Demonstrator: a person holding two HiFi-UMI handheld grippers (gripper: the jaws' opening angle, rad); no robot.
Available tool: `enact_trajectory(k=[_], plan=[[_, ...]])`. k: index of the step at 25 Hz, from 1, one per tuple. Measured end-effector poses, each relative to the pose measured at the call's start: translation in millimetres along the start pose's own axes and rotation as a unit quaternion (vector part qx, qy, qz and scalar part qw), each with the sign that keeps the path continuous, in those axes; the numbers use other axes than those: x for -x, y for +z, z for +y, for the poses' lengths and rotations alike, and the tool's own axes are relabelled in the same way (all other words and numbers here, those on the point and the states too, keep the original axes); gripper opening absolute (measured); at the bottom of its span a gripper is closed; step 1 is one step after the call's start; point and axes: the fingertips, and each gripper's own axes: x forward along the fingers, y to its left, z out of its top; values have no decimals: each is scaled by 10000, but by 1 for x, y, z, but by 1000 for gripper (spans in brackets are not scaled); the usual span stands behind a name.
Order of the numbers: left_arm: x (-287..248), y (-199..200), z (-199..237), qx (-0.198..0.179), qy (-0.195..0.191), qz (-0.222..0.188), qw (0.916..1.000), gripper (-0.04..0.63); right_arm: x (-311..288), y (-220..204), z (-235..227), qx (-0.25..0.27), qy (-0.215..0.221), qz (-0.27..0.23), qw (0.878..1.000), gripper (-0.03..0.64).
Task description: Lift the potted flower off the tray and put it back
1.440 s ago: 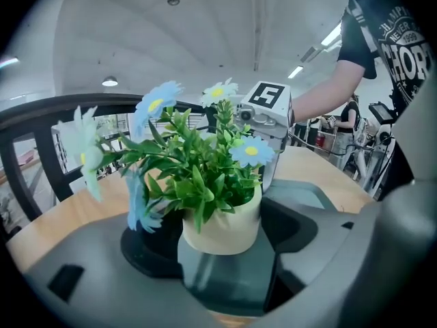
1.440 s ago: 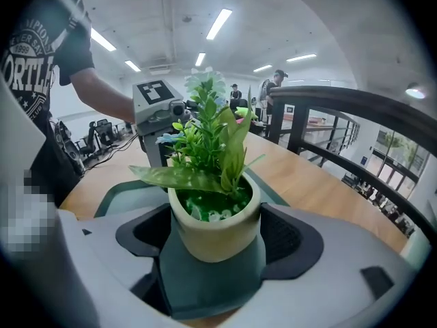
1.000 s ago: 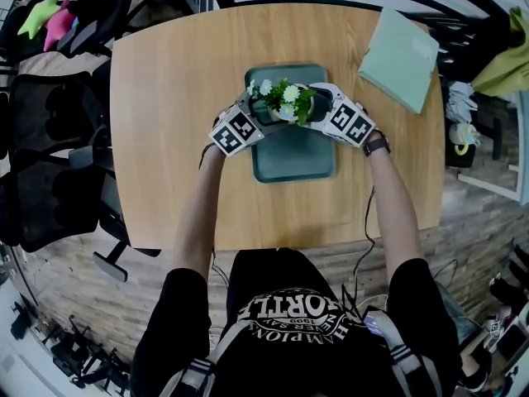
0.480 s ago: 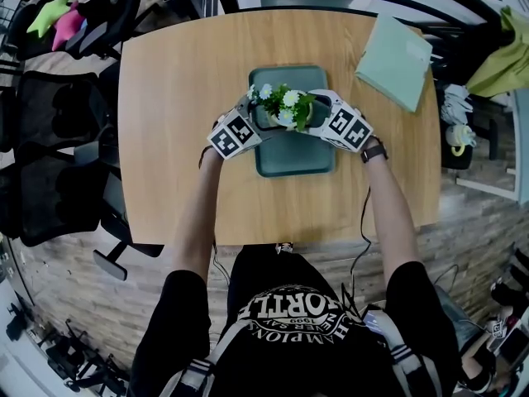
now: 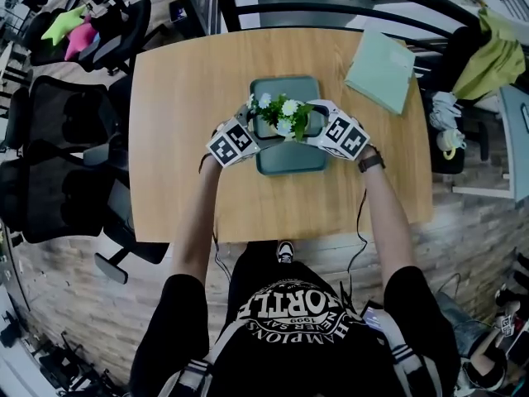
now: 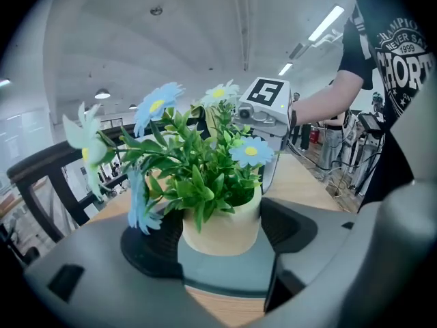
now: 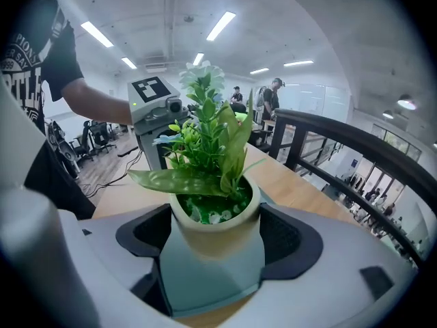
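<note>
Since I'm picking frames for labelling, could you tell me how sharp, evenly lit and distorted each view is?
Head view: sharp, evenly lit, though the light wooden table bows at its edges. Left gripper view: black corners; the cream round flower pot sharp, the pale flower at far left soft. Right gripper view: black corners, pot crisp, ceiling strip lamp blown white.

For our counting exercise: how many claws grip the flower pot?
2. The left claw clamps the flower pot from its left, the right claw from its right. None hidden.
</note>
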Motion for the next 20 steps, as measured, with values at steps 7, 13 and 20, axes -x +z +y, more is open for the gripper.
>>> enact_trajectory(k=[7, 13, 20], plan=[[40, 33, -38, -103, 105, -264, 9995, 374, 42, 32, 43, 76, -116, -251, 9996, 423], [57, 65, -80, -224, 183, -288, 9992, 374, 87, 41, 78, 233, -317, -349, 9986, 423], [65, 102, -133, -267, 159, -361, 9989, 374, 141, 40, 118, 327, -496, -403, 9974, 423]])
